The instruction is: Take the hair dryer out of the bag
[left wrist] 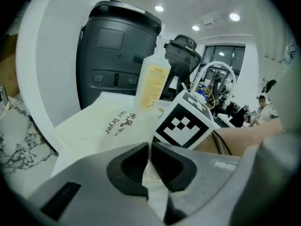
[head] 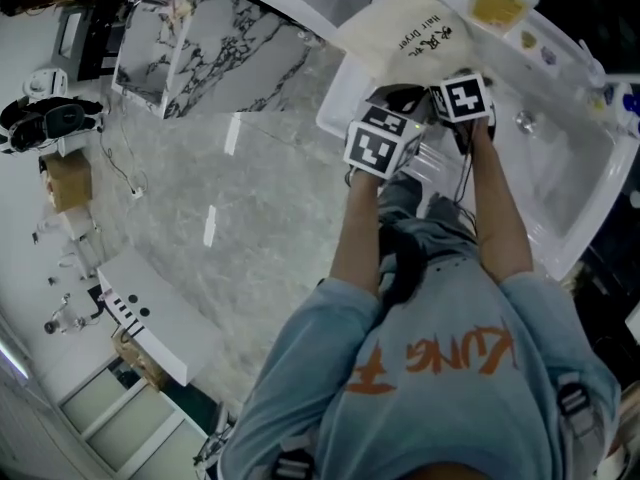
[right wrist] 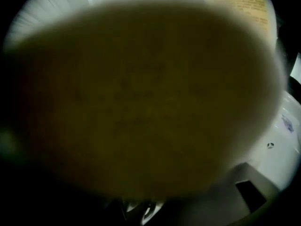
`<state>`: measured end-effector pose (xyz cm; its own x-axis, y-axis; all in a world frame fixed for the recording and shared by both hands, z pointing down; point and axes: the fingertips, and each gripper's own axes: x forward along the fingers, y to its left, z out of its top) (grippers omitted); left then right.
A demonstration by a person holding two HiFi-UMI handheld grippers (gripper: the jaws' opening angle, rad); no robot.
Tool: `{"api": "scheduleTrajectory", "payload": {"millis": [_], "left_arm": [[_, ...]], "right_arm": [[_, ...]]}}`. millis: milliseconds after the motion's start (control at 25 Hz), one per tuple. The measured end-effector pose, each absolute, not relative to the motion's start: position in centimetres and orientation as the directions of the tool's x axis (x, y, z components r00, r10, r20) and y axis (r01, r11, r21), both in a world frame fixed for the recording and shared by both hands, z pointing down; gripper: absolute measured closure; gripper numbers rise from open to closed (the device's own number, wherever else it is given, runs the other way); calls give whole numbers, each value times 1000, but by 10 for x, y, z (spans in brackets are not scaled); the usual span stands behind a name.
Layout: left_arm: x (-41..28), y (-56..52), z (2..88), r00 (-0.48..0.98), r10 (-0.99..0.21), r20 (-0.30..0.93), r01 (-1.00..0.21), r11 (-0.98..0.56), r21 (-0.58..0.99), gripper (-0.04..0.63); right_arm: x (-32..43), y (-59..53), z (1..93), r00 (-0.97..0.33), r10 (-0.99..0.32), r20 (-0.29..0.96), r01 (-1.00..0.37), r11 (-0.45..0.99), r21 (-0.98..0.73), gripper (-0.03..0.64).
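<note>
A cream cloth bag (head: 405, 30) printed "Hair Dryer" lies on the white basin's edge. In the left gripper view the bag (left wrist: 106, 124) spreads out ahead, and my left gripper (left wrist: 149, 161) is shut on a fold of its cloth. In the head view the left gripper (head: 392, 118) sits at the bag's near end. My right gripper (head: 452, 110) is beside it, its marker cube (left wrist: 186, 124) just beyond the left jaws. Dark cloth (right wrist: 141, 93) fills the right gripper view and hides its jaws. No hair dryer shows.
A yellow-labelled bottle (left wrist: 151, 81) stands behind the bag, with a black bin (left wrist: 113, 55) to its left. The white basin (head: 560, 158) holds a drain (head: 524, 121). A marble floor (head: 250, 218) lies to the left.
</note>
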<state>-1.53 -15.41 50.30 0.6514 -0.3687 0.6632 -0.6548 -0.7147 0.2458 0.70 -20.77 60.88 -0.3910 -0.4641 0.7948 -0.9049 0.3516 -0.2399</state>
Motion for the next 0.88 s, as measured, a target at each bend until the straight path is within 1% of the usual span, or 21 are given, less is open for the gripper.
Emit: {"api": "scheduleTrajectory", "payload": {"millis": [40,160,280,440,560,720,800,880], "left_arm": [[-17,-152,504,668,-343,660,-635,-726,265,572],[-33,-151,502,702,-283,654,-592,-742,315,483],[-58,-164,504,697,-305,649,-619,-713,330,428],[-101,-199,509,621,-416,664,-719,-641,269,423],[-133,-230,510,550,-510,661,-797,-557,233,423],[-165,-267,512,451,-610,652,-866,-476,154,423],[-172,-281,515,430,-636,641,-882,-447,149,423],[-171,-287,525,426,-616,663,-880,-451,147,423]], "right_arm": [[6,-206,610,-391,-451,802,-905,344,-248,365],[6,-204,611,-391,-419,819,-907,327,-266,374],[8,-202,609,-406,-396,824,-900,328,-286,382],[11,-198,599,-469,-383,796,-872,346,-348,387],[11,-191,591,-514,-357,780,-845,369,-388,387],[12,-181,580,-543,-368,755,-823,410,-392,388],[12,-175,571,-568,-364,738,-802,446,-398,388],[13,-170,559,-583,-357,729,-782,491,-384,388]]}}
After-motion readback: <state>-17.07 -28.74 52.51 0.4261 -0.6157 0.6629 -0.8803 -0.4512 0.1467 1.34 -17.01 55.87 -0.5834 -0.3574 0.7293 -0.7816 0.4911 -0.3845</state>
